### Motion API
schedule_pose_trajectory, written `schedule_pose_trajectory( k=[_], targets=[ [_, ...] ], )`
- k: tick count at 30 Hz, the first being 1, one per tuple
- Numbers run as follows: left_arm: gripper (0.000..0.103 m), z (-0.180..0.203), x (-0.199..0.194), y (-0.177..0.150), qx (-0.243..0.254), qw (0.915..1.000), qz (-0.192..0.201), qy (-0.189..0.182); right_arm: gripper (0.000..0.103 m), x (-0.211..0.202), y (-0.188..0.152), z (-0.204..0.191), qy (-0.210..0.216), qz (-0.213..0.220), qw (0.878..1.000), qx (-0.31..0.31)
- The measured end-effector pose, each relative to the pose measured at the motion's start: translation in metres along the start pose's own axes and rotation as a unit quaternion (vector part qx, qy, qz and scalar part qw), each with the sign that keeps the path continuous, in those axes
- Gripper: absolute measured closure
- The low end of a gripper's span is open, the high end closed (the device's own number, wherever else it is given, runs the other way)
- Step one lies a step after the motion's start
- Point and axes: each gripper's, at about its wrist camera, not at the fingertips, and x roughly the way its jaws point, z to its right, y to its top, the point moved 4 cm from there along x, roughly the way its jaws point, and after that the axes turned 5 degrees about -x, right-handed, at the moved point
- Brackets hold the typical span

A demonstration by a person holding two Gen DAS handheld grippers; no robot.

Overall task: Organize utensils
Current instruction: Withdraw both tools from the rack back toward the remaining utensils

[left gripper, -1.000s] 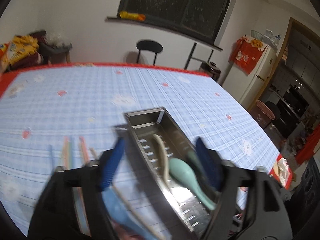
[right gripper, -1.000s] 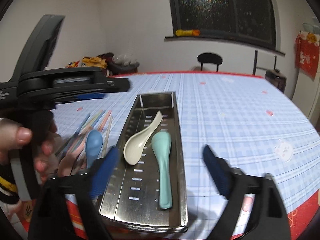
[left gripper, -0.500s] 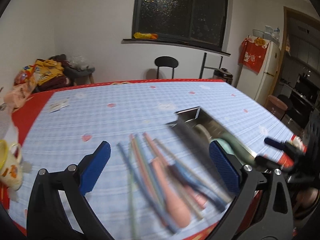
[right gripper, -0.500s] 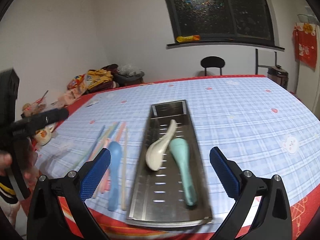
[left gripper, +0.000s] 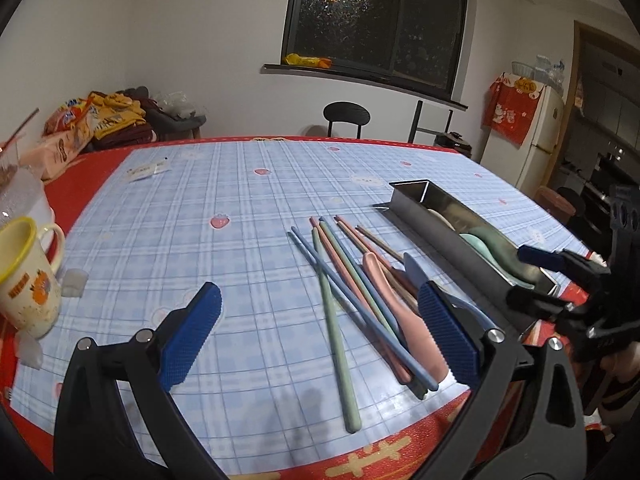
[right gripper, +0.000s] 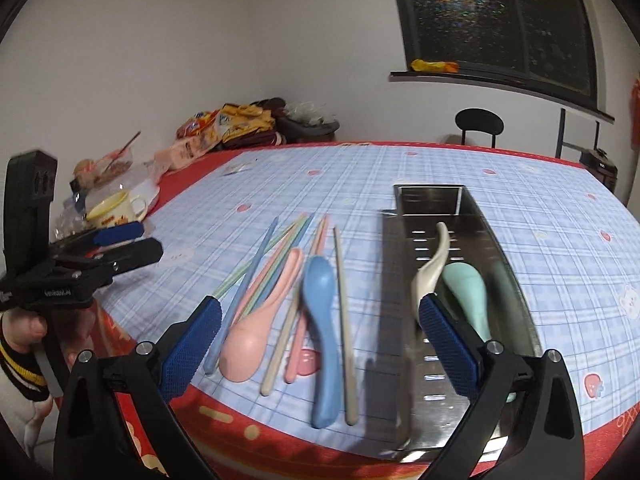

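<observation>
Left tongs (left gripper: 320, 334) spread wide, nothing between the blue pads, hovering over the near edge of the table (left gripper: 192, 216) with its blue plaid cloth. Right tongs (right gripper: 318, 344) likewise spread and empty, hanging above the loose utensils. Steel perforated tray (right gripper: 472, 208) lying lengthwise on the right, holding a cream spoon (right gripper: 430, 272) and a mint-green spoon (right gripper: 470, 298) side by side. Just left of the tray, on the cloth: a pink spoon (right gripper: 256, 330), a blue spoon (right gripper: 320, 320), and a fan of pastel chopsticks (left gripper: 334, 288) in blue, green, pink and beige, some crossing under the spoons. Yellow-rimmed cartoon mug (left gripper: 26, 280) at the far left edge of the table, well apart from the utensils.
</observation>
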Motion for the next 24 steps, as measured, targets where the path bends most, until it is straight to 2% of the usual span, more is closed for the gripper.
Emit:
schedule_pose_trajectory(
  k=[2, 3, 5, 8, 10, 12, 14, 24],
  targets=[
    [0.006, 0.002, 0.004, 0.002, -0.007, 0.9999, -0.003, -0.015, 0.029, 0.004, 0.0, -0.005, -0.002, -0.011, 1.0, -0.011],
    [0.006, 0.004, 0.005, 0.002, -0.007, 0.9998, -0.004, -0.02, 0.034, 0.007, 0.0, -0.006, -0.002, -0.017, 1.0, -0.013],
    [0.007, 0.007, 0.009, 0.003, -0.005, 0.9996, -0.003, -0.028, 0.05, 0.013, -0.003, -0.007, -0.004, -0.033, 0.999, -0.018],
    [0.009, 0.008, 0.016, 0.001, -0.01, 0.9992, -0.006, -0.039, 0.067, 0.022, -0.008, -0.011, -0.005, -0.058, 0.998, -0.03],
    [0.015, 0.007, 0.021, -0.002, -0.018, 0.9988, -0.012, -0.044, 0.073, 0.027, -0.013, -0.013, -0.007, -0.073, 0.997, -0.039],
    [0.024, 0.004, 0.027, -0.007, -0.024, 0.9987, -0.022, -0.04, 0.075, 0.031, -0.015, -0.014, -0.011, -0.085, 0.995, -0.046],
    [0.026, 0.0, 0.03, -0.008, -0.035, 0.9981, -0.028, -0.042, 0.077, 0.036, -0.016, -0.014, -0.017, -0.094, 0.994, -0.049],
    [0.026, -0.001, 0.038, -0.014, -0.041, 0.9962, -0.051, -0.057, 0.08, 0.053, -0.019, -0.013, -0.047, -0.127, 0.989, -0.061]
  ],
)
